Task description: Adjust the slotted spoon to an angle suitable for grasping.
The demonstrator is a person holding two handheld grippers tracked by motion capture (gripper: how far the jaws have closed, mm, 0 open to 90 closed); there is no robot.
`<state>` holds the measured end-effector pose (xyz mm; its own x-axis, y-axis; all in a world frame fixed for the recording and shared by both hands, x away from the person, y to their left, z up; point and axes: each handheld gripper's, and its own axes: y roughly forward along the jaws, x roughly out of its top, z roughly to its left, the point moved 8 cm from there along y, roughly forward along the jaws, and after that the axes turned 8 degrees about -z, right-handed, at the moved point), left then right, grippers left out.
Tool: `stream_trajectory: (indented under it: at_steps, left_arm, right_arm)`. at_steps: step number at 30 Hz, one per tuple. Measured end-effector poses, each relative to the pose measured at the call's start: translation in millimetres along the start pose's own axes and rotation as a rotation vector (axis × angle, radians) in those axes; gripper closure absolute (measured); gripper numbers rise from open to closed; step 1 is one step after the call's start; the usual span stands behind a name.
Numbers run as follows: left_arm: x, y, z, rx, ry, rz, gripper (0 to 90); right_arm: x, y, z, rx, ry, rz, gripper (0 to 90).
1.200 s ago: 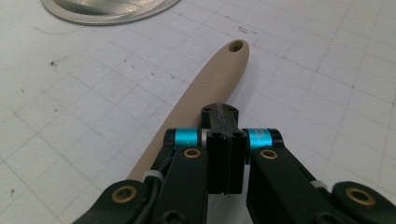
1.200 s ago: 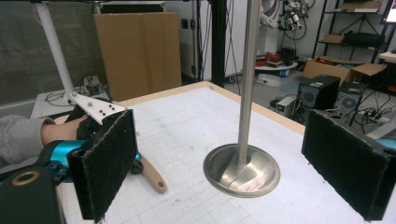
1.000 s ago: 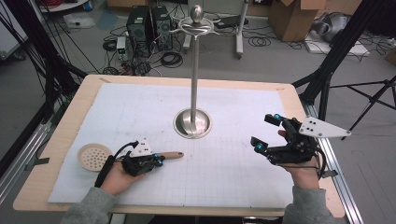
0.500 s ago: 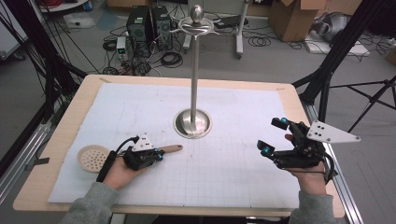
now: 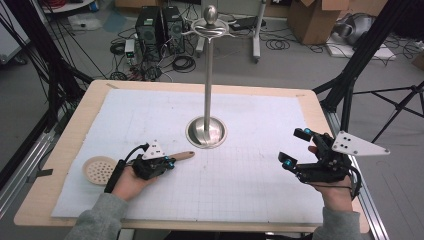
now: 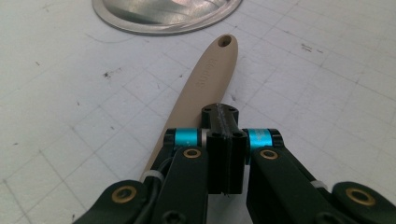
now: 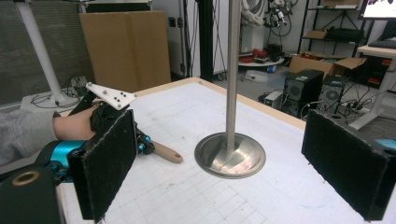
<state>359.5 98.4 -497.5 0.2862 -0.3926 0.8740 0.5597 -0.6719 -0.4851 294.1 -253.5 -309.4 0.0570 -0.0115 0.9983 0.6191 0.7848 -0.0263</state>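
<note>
From the high view, my left gripper (image 5: 159, 164) lies low on the white mat (image 5: 250, 125), jaws pressed together over the tan handle of the skimmer (image 5: 131, 163). Its perforated round head rests flat on the mat to my left, its handle tip points right toward the base of the metal stand (image 5: 206, 132) — long axis roughly across the table. My right gripper (image 5: 296, 150) hangs well apart on the far right, spread wide, empty.

In the left gripper view, the 2 jaws meet above the handle (image 6: 208, 77), which runs straight ahead, its hanging hole just short of the stand's base (image 6: 163, 14).

In the right gripper view, both pads (image 7: 109, 161) stand far apart — my left hand is clearly nearer the skimmer.
</note>
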Motion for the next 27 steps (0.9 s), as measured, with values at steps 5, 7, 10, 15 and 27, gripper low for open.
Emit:
stream_trajectory:
  at_steps: [5, 7, 10, 15, 27]
  left_arm:
    - [-0.1, 0.1, 3.7, 0.019, -0.010, 0.003, 89.7]
    - [-0.1, 0.2, 4.6, 0.023, -0.017, 0.000, 89.7]
    - [-0.1, 0.1, 7.3, 0.037, -0.026, 0.000, 89.8]
    - [-0.5, -0.2, 10.8, 0.057, -0.034, 0.001, 89.7]
    - [10.2, -22.7, 4.6, -0.003, -0.039, -0.030, 89.8]
  right_arm:
    - [-0.6, 1.1, 0.5, 0.004, -0.001, 0.002, 9.5]
    - [-0.5, 1.1, 0.8, 0.005, -0.002, 0.003, 9.5]
    - [-0.5, 1.1, 0.8, 0.005, -0.001, 0.002, 9.5]
    - [-0.7, 1.4, 1.1, 0.006, 0.001, 0.002, 9.5]
    - [1.9, 0.4, -2.7, 0.003, 0.004, -0.012, 9.5]
